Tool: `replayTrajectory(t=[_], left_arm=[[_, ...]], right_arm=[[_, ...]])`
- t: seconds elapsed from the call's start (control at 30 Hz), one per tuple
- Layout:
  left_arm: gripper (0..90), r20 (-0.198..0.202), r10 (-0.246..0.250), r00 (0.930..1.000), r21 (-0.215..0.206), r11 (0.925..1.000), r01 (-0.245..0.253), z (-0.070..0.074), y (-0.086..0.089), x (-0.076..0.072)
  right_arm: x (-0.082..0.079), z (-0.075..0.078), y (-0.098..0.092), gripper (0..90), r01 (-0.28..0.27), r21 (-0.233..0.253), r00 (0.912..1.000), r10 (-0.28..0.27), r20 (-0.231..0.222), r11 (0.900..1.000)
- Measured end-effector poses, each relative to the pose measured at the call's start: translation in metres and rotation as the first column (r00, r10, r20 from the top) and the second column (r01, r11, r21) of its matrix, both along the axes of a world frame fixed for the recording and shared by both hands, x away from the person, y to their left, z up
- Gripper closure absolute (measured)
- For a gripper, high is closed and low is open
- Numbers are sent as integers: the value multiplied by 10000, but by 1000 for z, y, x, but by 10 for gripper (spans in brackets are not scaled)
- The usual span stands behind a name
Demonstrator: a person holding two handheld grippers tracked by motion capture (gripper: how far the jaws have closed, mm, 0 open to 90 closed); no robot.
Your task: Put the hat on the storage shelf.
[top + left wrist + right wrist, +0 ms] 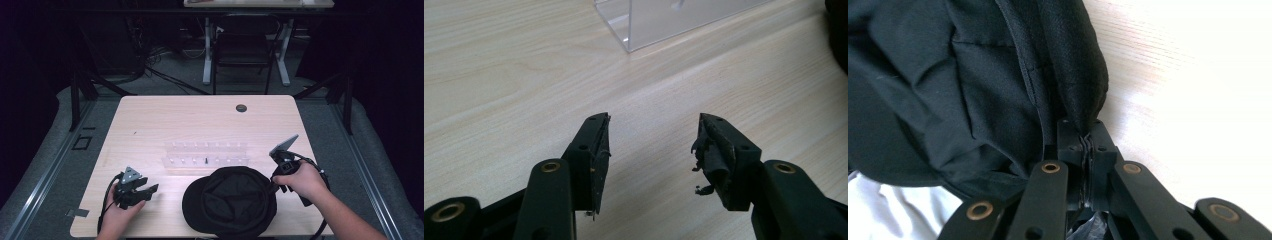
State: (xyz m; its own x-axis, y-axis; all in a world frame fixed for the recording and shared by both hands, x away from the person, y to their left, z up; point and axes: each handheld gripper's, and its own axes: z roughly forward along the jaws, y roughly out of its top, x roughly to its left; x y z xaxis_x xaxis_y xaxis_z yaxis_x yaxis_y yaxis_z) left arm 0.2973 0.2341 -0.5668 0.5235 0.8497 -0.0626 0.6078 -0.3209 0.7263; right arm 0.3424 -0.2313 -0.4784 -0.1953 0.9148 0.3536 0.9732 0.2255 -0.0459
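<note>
From above, I see a black cap [230, 201] lying on the near part of the light wooden table [200, 117], just in front of a clear plastic rack [205, 155]. The right gripper [276, 186] is at the cap's right edge, held by the person's right hand [305, 181]. The left gripper [150, 191] rests low over the table at the near left, well apart from the cap, and its jaws stand apart.

In the left gripper view, the two black jaws are spread wide with only bare wood between them. The pad [709, 162] on one jaw looks torn. A corner of the clear rack [659, 20] is farther ahead.

In the right gripper view, the jaws are pressed together on the edge of the cap [948, 85], pinching a fold of its black fabric. The pale table [1188, 100] is beside it.
</note>
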Motion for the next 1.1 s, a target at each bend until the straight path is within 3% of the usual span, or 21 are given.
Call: replayTrajectory(t=[0.17,0.2,0.4,0.57,0.67,0.83,0.93,1.0,1.1], left_arm=[[480,40,19,10000,-2,10000,-19,0,0,0],[480,40,19,10000,-2,10000,-19,0,0,0],[480,41,5,10000,-12,10000,-5,0,0,0],[481,41,32,10000,-27,10000,-31,0,-1,0],[481,34,1,10000,-9,10000,-1,0,-1,0],[481,37,5,10000,-9,10000,-5,0,-1,0],[481,36,12,10000,-8,10000,-12,0,-1,0],[481,-6,-29,10000,-6,10000,29,0,-1,0],[481,-18,-34,10000,7,10000,34,1,0,0]], right_arm=[[0,12,1,880,111,244,9999,-113,99,9996],[1,15,0,880,-115,232,9999,114,17,9997],[-1,24,4,881,289,600,9994,-298,147,9978],[-1,37,4,881,86,743,9998,-99,181,9972],[0,45,3,881,-17,675,9999,5,171,9977],[-1,54,3,881,349,823,9991,-367,201,9960],[0,63,2,881,208,870,9997,-219,114,9960],[-1,68,4,881,514,821,9981,-540,294,9953],[-1,77,4,881,341,787,9991,-360,232,9963]])
